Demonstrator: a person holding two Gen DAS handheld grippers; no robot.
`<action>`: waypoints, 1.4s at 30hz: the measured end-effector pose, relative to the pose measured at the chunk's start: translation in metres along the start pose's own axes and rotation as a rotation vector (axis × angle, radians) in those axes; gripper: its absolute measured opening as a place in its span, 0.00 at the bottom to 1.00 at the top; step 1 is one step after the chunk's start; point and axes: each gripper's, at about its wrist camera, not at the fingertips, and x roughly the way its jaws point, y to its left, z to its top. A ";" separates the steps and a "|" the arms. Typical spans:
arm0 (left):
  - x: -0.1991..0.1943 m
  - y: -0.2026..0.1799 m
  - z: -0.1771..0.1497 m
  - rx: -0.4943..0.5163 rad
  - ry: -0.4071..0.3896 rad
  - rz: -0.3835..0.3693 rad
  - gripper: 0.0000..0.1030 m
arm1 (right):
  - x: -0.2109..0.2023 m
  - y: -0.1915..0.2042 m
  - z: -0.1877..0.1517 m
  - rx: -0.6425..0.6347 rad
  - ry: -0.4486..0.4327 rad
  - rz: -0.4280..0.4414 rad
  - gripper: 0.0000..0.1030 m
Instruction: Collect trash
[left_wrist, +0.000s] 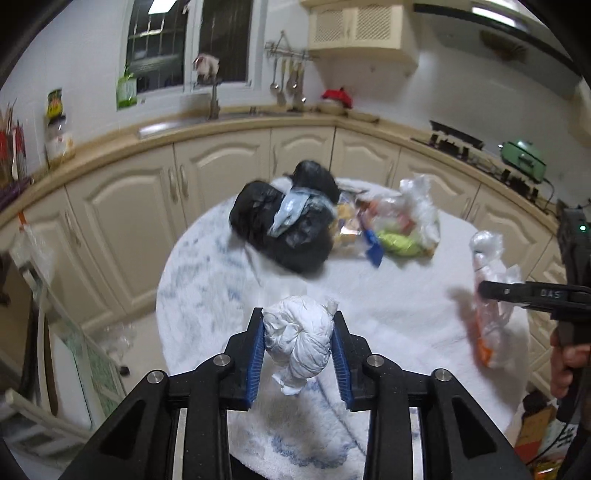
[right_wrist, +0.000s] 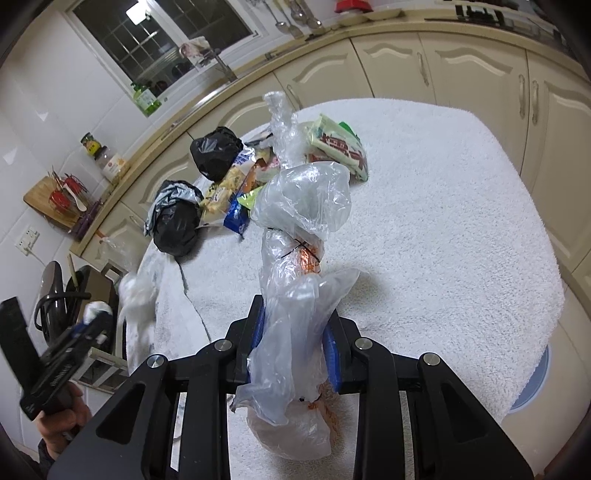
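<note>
My left gripper (left_wrist: 298, 334) is shut on a knotted white trash bag (left_wrist: 299, 339), held above the white towel-covered table (left_wrist: 388, 310). My right gripper (right_wrist: 295, 332) is shut on a clear plastic bag with orange contents (right_wrist: 295, 258); this bag also shows in the left wrist view (left_wrist: 491, 295), at the right, held by the right gripper (left_wrist: 491, 290). Two black trash bags (left_wrist: 284, 225) lie at the table's far side, also in the right wrist view (right_wrist: 177, 225). Beside them lie snack wrappers in a clear bag (left_wrist: 399, 225), also in the right wrist view (right_wrist: 332, 144).
Cream kitchen cabinets (left_wrist: 221, 173) and a counter with sink and faucet (left_wrist: 214, 99) curve behind the table. A stove with a green pot (left_wrist: 524, 158) is at the right. A chair and floor clutter (left_wrist: 55, 332) sit left of the table.
</note>
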 end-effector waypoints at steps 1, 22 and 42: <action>0.004 0.000 -0.001 0.000 0.013 0.015 0.40 | 0.000 -0.001 0.001 0.000 0.000 0.000 0.27; 0.070 0.009 -0.026 -0.001 0.190 -0.008 0.40 | 0.007 -0.001 -0.001 0.000 0.024 0.001 0.27; 0.036 -0.016 0.065 0.023 -0.023 -0.130 0.40 | -0.049 -0.013 0.025 0.029 -0.155 0.027 0.27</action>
